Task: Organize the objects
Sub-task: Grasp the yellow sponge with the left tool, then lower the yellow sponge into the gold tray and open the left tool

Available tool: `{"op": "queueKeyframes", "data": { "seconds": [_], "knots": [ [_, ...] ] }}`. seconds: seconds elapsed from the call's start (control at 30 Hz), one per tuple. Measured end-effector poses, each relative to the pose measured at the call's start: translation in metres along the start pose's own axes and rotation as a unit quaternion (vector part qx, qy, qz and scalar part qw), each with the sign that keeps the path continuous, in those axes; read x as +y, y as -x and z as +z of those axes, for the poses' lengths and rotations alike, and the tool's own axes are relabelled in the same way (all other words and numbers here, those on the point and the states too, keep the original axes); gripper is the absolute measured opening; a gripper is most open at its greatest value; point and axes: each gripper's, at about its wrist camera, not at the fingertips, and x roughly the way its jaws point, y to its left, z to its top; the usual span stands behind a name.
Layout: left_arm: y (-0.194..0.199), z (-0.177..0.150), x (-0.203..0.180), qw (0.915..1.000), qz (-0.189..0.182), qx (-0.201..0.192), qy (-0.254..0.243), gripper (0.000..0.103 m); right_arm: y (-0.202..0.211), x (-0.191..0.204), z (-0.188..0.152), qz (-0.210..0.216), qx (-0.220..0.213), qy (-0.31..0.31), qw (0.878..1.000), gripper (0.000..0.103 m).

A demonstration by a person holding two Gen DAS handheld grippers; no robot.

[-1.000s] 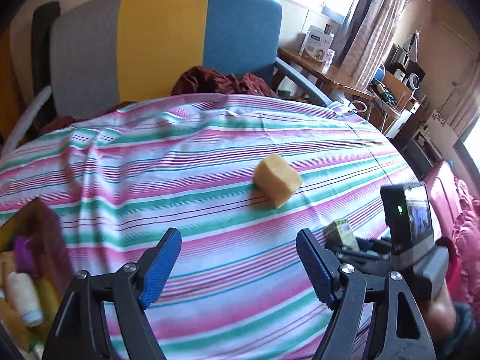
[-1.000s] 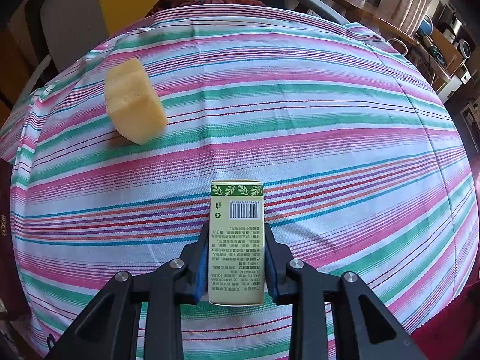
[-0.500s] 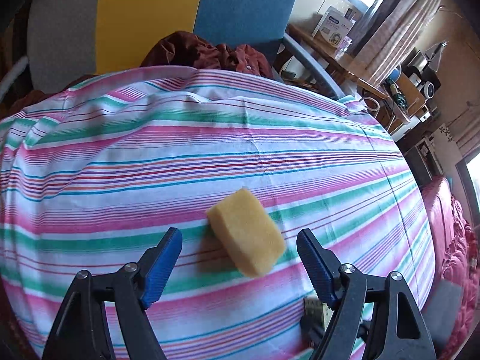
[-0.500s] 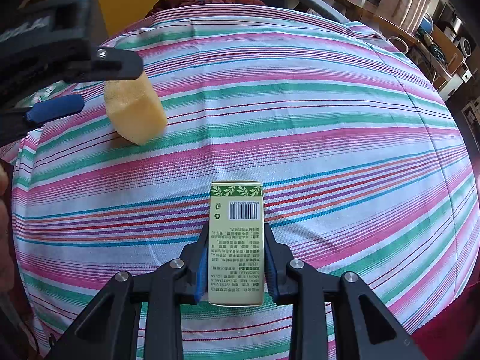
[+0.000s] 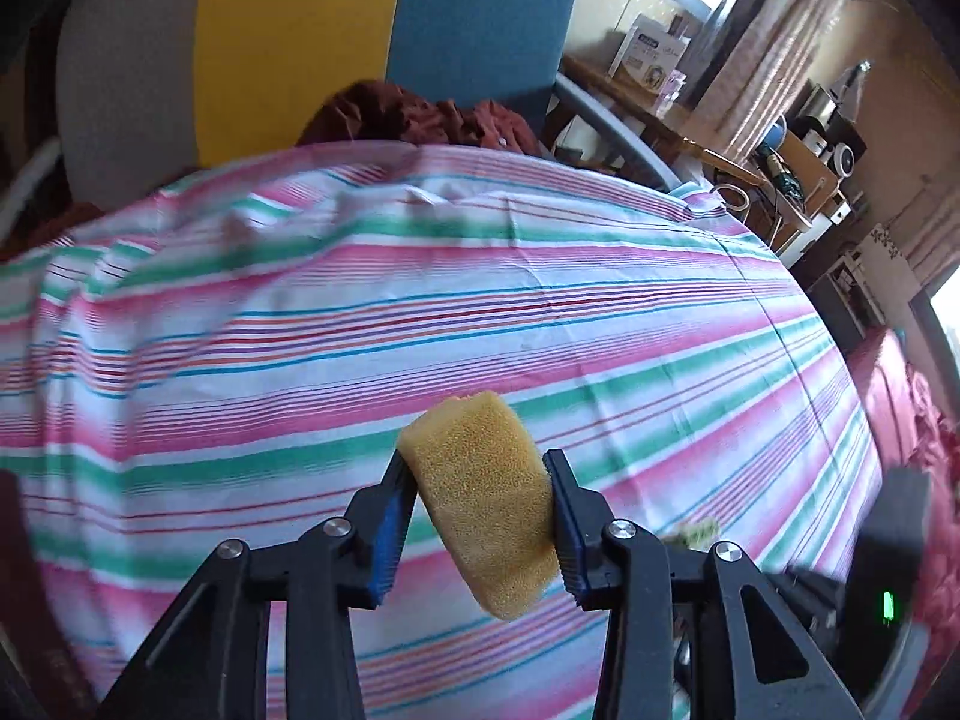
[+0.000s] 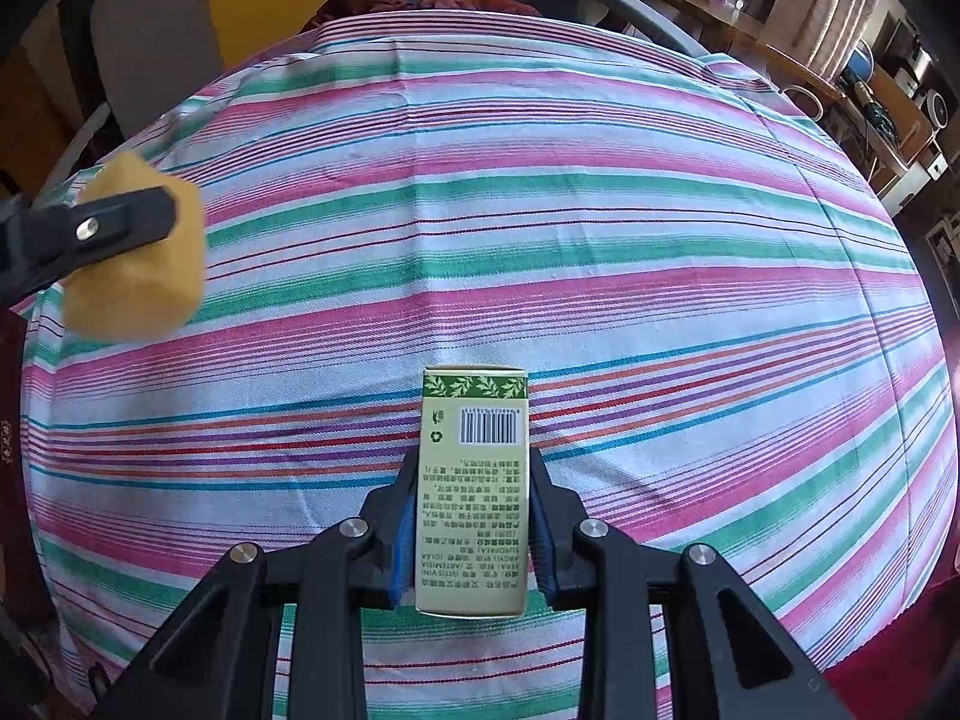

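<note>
Left gripper (image 5: pixel 480 498): clamped on the yellow sponge (image 5: pixel 486 498), its blue pads pressing the sponge's two long sides; the black arms fill the bottom of the left wrist view.
Right gripper (image 6: pixel 474 516): closed on the green box (image 6: pixel 474 492), pads against the box's narrow sides near its lower half.
Yellow sponge: tilted between the left fingers, one rounded end poking forward past the fingertips, the other end hanging below them. It appears lifted clear of the cloth, though the blur makes that hard to confirm. In the right wrist view it shows at the far left edge (image 6: pixel 141 276), partly covered by one black finger of the left gripper (image 6: pixel 102 228).
Green box: a pale green carton with a leaf band at the top, a barcode and small printed text facing the camera. It stands straight along the right fingers, over the striped tablecloth (image 6: pixel 600 252); contact with the cloth cannot be told.
Striped tablecloth: pink, green, white and blue bands covering the whole rounded table.
Chair (image 5: pixel 372 30): grey, yellow and blue panels behind the far edge of the table, with a dark red cloth (image 5: pixel 420 120) bunched on its seat.
Side desk (image 5: pixel 678 126): wooden, at the upper right, with a white carton (image 5: pixel 648 54) on it, near the curtains (image 5: pixel 780 48).
</note>
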Motion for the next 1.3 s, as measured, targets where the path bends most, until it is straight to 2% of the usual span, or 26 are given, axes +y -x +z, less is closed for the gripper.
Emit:
{"op": "queueKeyframes", "data": {
  "seconds": [0.3,0.6,0.87,1.17,1.3],
  "knots": [
    [0.1,-0.063,0.033,0.9961,0.046,-0.072,-0.023,0.043,0.001,0.01,-0.002,-0.012,-0.014,0.021,1.0,0.03],
    [0.165,-0.118,0.069,0.9884,0.094,-0.119,-0.01,0.044,0.011,0.019,-0.015,-0.028,-0.027,0.039,0.998,0.03],
    [0.201,-0.156,0.111,0.9835,0.116,-0.135,0.029,0.044,0.01,0.028,-0.019,-0.043,-0.037,0.053,0.997,0.03],
    [0.217,-0.187,0.154,0.9774,0.136,-0.141,0.08,0.044,0.011,0.027,-0.02,-0.049,-0.042,0.058,0.996,0.03],
    [0.228,-0.199,0.176,0.9751,0.128,-0.142,0.112,0.044,0.015,0.031,-0.021,-0.05,-0.042,0.058,0.996,0.03]
  ]
}}
